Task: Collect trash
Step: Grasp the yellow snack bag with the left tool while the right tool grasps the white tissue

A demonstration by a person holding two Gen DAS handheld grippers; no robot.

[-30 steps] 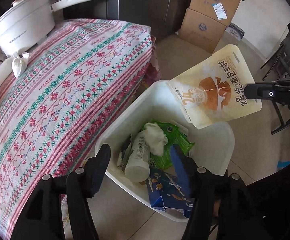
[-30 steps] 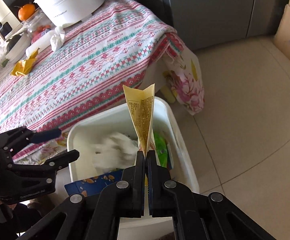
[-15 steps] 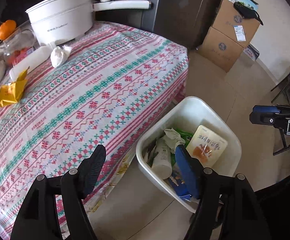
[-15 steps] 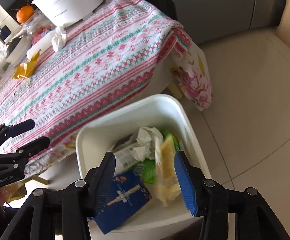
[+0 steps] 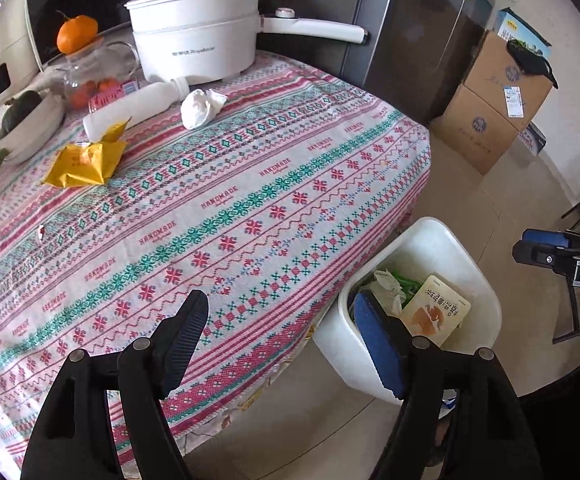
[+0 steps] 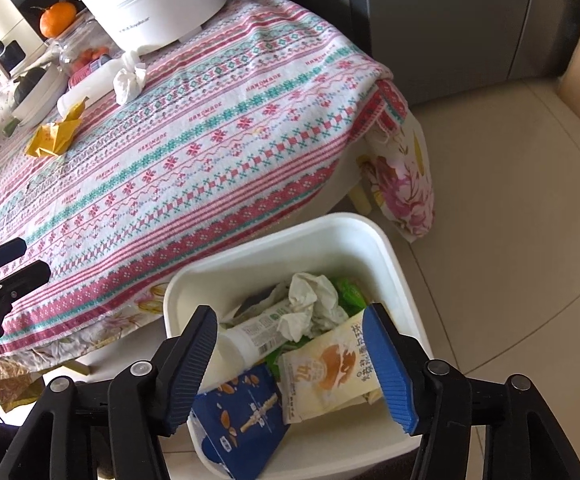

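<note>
White bin (image 6: 373,236), red-green patterned tablecloth (image 5: 210,200), yellow wrapper (image 5: 84,160).

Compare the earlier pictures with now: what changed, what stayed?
The right gripper, its jaws just opening, released the cream snack pouch, which dropped into the white plastic bin. The left gripper swung toward the table. The yellow wrapper and crumpled white tissue stayed.

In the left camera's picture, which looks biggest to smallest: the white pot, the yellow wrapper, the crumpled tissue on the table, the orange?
1. White pot
2. Yellow wrapper
3. Crumpled tissue and orange: these look nearly alike, so I won't rank them; the orange also sits farther back.
</note>
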